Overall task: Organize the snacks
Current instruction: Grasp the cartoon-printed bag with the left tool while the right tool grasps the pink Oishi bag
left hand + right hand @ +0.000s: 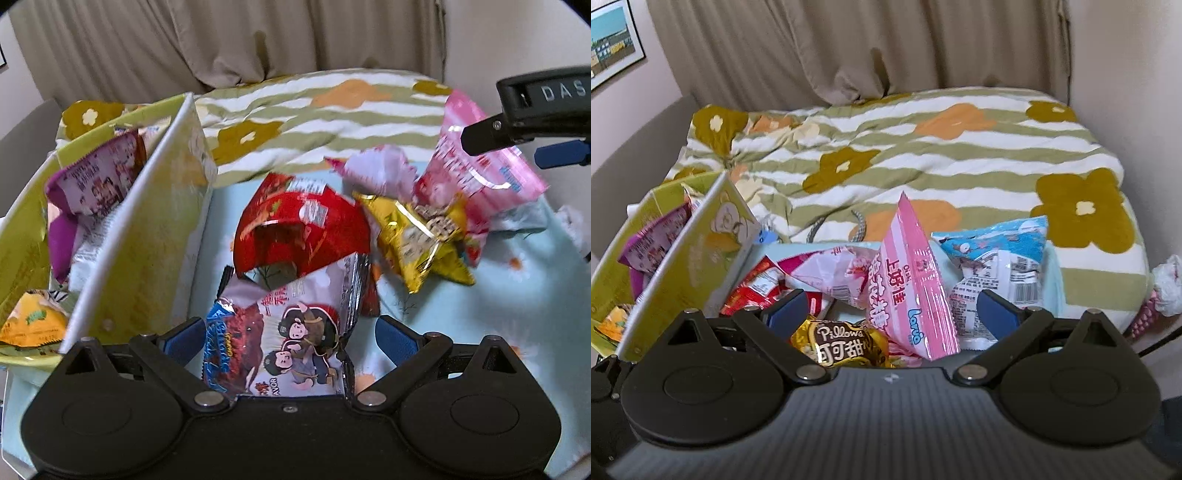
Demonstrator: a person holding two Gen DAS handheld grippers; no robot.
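Observation:
A pile of snack packets lies on a light blue sheet. In the left wrist view my left gripper (290, 334) is open around a white cartoon packet (299, 332), not closed on it. Behind it lie a red packet (299, 225), a gold packet (417, 236) and a pink packet (480, 173). A yellow-green box (147, 229) at left holds a purple packet (92, 184) and an orange one (33, 325). My right gripper (892, 308) is open over the gold Pillows packet (842, 343) and the pink packet (916, 295); it also shows at the upper right of the left wrist view (517, 136).
A blue packet (997, 266) lies right of the pink one. A striped flower blanket (923, 155) covers the bed behind. Beige curtains (849, 48) hang at the back. A knotted plastic bag (1167, 284) sits at the bed's right edge.

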